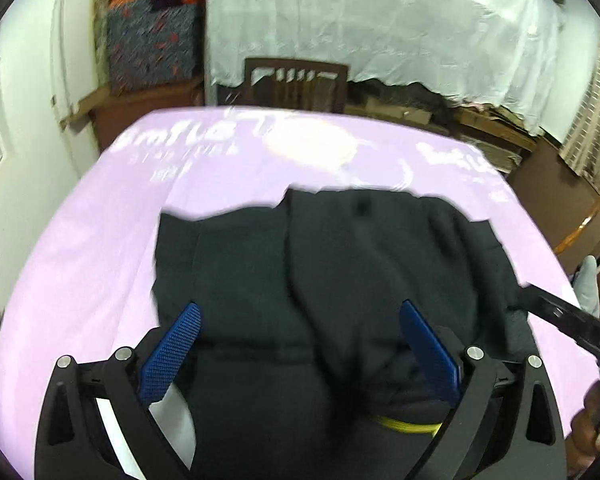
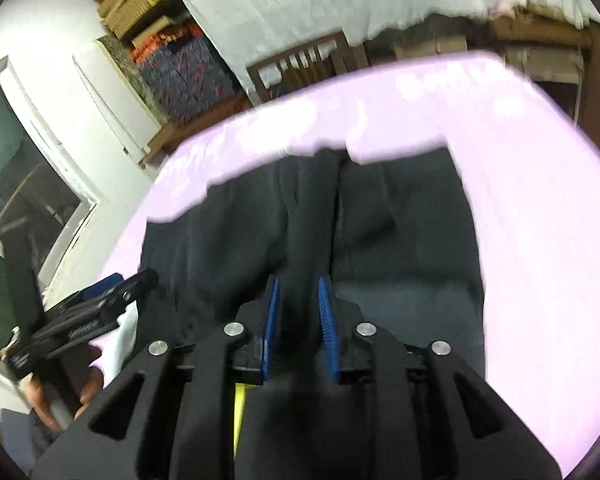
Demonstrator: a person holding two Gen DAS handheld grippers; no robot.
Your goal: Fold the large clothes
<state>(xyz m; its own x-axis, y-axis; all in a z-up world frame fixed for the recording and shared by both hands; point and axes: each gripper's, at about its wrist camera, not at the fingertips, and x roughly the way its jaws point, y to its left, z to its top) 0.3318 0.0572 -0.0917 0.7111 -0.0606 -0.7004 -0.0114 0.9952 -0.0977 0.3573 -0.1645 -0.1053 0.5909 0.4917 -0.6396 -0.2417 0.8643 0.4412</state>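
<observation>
A lilac-covered table holds a dark garment spread near its front edge. The right gripper pinches a raised fold; the left gripper hovers spread wide, empty. Mid-fold, probably; next comes carrying that fold across

The dark garment on the lilac table is viewed closely, obliquely downward, from both wrists; both are shared

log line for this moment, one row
left gripper: open over dark garment | right gripper: shut on garment fold | surface: lilac table cover
</observation>
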